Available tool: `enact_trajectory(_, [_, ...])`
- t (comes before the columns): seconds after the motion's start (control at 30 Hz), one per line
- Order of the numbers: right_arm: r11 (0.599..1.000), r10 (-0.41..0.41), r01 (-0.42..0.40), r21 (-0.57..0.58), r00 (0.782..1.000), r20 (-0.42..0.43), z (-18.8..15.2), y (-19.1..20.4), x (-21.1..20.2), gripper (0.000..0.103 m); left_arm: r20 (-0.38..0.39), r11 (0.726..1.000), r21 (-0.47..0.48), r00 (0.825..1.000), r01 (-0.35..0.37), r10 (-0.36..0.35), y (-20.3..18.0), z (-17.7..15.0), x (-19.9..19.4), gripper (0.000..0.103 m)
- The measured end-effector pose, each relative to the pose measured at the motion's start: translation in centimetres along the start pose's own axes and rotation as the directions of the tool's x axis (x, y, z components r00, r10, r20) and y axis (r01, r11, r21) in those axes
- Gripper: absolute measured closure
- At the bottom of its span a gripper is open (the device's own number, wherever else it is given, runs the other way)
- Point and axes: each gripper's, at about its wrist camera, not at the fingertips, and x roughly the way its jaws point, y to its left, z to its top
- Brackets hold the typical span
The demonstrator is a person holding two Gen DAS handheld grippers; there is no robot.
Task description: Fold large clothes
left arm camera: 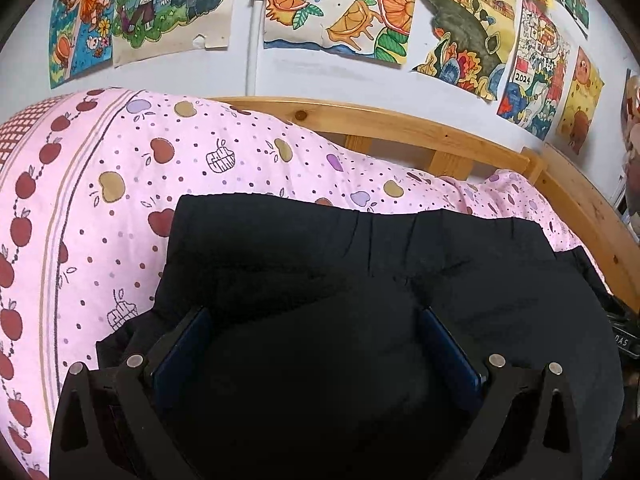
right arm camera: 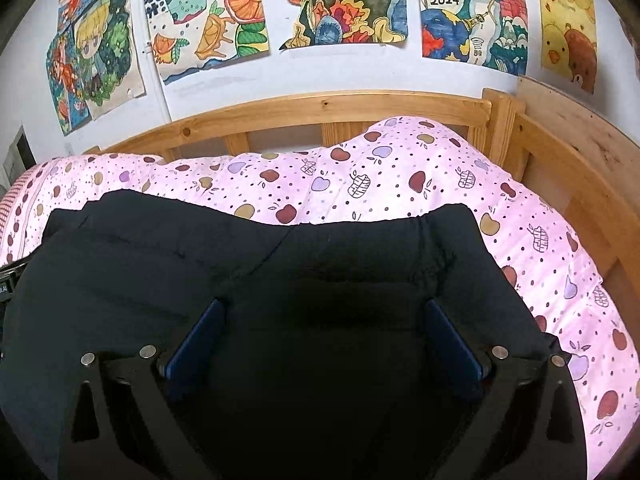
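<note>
Now the black garment (left arm camera: 304, 248) lies folded on the pink apple-print quilt (left arm camera: 120, 168) of a wooden bed (left arm camera: 400, 124), below a wall of coloured drawings (right arm camera: 344, 4). Both the left gripper (left arm camera: 316, 340) and right gripper (right arm camera: 324, 332) hang over it with jaws spread wide, black cloth bulging between their blue pads, nothing pinched.
</note>
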Motion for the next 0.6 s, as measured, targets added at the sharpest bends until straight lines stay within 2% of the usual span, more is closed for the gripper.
enact_trajectory(0.6, [1.0, -0.001, 0.001, 0.003, 0.998, 0.055, -0.9, -0.1, -0.4, 0.004, 0.03, 0.998, -0.036, 0.999, 0.043, -0.042, 0.7, -1.1, -0.2, 0.0])
